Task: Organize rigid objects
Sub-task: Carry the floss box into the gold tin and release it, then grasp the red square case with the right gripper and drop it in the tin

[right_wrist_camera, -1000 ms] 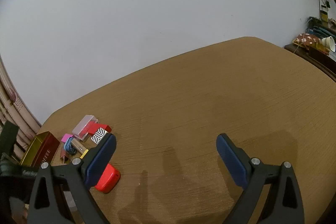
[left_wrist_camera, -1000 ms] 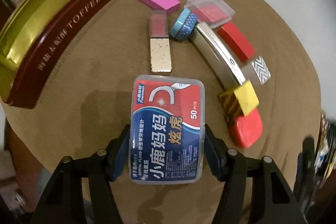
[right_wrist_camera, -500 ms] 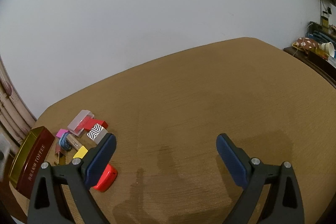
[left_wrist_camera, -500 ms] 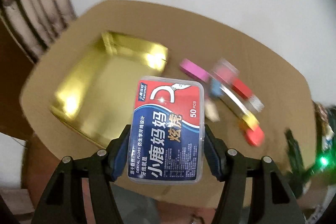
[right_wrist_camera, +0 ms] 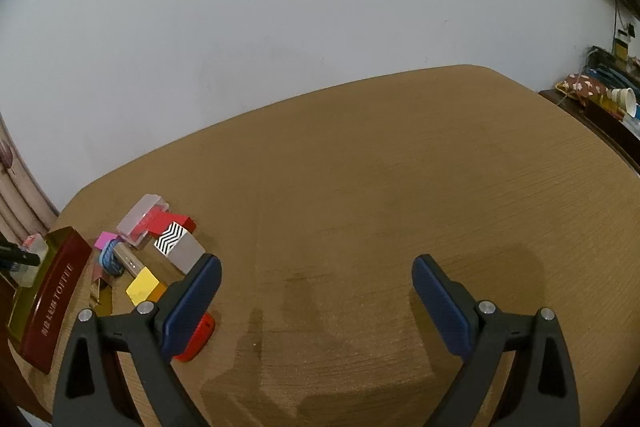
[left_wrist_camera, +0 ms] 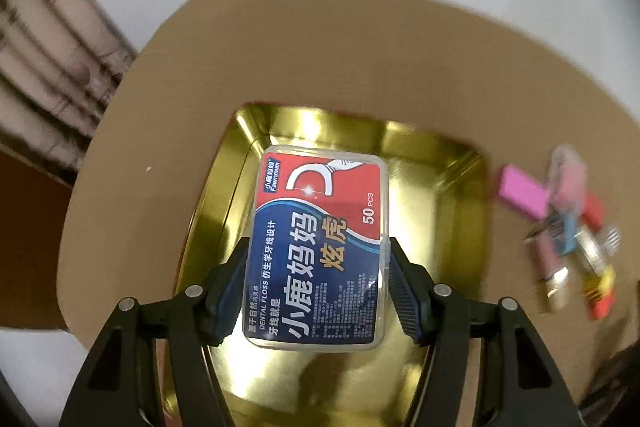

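left gripper: half open, pads clamped on both long sides of the floss box; box held label-up, over the open tin, inside its rim in the left view, above the gold floor, not yet resting on it as far as can be judged.
right gripper: wide open, empty, over bare table, well right of the tin.
loose pile right of the tin: pink block, clear case, zigzag block, yellow block, red piece; blurred in the left view, sharp in the right view.

step in hand, judged: set box into tin.
- lower straight down, box flat; no tilt, or a corner catches first and box skids on slick metal.
- keep box clear of tin's walls; fingers need room to spread inside the rim.
- aim toward one wall or corner of the tin, not its middle; leaves floor for the pile.
- release only once box bottom touches tin's floor; a drop means clatter and bounce.
- open just enough to free the box, then lift straight up; sideways exit drags box or nudges tin.
- tin unanchored, light by look; no side push.
- right gripper idle; could brace tin's red wall if it slides.
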